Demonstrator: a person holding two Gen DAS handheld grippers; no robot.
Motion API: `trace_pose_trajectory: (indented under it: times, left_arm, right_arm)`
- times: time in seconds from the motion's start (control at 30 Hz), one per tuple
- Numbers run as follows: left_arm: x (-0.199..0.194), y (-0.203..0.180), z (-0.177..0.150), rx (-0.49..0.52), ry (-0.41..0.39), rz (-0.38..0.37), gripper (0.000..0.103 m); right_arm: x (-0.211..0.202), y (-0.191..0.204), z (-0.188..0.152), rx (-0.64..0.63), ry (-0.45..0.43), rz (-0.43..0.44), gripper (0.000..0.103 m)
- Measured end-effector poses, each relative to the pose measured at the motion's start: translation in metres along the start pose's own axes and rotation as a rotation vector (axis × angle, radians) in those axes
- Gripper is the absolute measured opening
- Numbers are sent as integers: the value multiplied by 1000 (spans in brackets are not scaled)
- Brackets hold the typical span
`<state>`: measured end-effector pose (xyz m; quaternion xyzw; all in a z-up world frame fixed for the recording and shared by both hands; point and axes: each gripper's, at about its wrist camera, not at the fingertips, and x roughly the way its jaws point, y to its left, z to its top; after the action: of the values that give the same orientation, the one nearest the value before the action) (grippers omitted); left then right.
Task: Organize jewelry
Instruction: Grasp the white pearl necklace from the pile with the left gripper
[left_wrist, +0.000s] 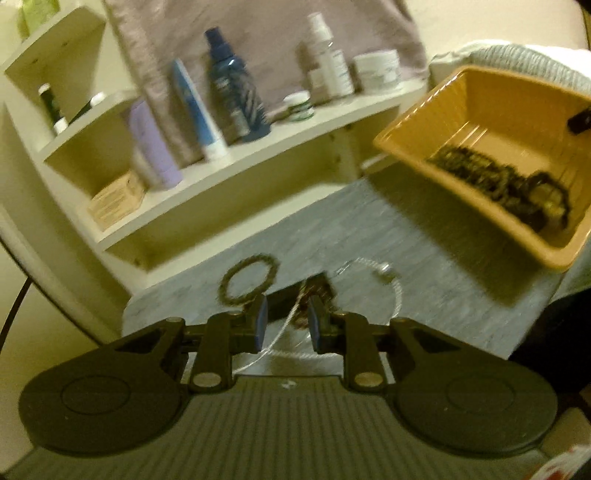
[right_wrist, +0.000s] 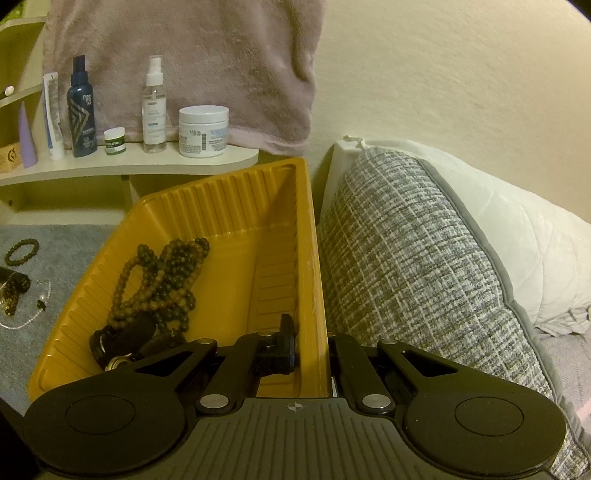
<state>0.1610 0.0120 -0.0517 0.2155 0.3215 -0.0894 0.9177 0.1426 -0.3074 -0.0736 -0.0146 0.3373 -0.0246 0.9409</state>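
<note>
My right gripper (right_wrist: 310, 350) is shut on the right wall of a yellow tray (right_wrist: 229, 206) and holds it tilted above the grey mat. Dark beaded necklaces (right_wrist: 162, 280) and a watch (right_wrist: 122, 345) lie inside it. The tray also shows in the left wrist view (left_wrist: 480, 96). My left gripper (left_wrist: 286, 323) is open, low over the mat (left_wrist: 424, 258), with a white chain (left_wrist: 397, 295) and a dark piece of jewelry (left_wrist: 314, 291) between and beyond its fingers. A beaded bracelet (left_wrist: 247, 278) lies just to the left, also in the right wrist view (right_wrist: 22, 251).
A white shelf (right_wrist: 129, 166) behind the mat carries bottles (right_wrist: 81, 110), a spray bottle (right_wrist: 153, 107), jars (right_wrist: 203, 131) and a pink towel (right_wrist: 184, 55). A grey woven cushion (right_wrist: 424, 258) and white pillow (right_wrist: 517, 229) lie right of the tray.
</note>
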Motion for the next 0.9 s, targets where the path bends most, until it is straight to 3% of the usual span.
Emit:
trace_pose_trajectory:
  times: [0.4, 0.63, 0.83, 0.9]
  left_arm:
    - [25, 4, -16, 116, 42, 10, 22]
    - [43, -7, -17, 261, 58, 0, 22]
    - [52, -15, -20, 360, 60, 17, 14]
    - [54, -15, -19, 366, 68, 11, 5]
  right_arm:
    - [2, 0, 0, -4, 5, -5, 3]
    - [3, -1, 0, -4, 9, -6, 3]
    - [3, -1, 0, -4, 9, -5, 4]
    - [3, -1, 0, -5, 9, -6, 4]
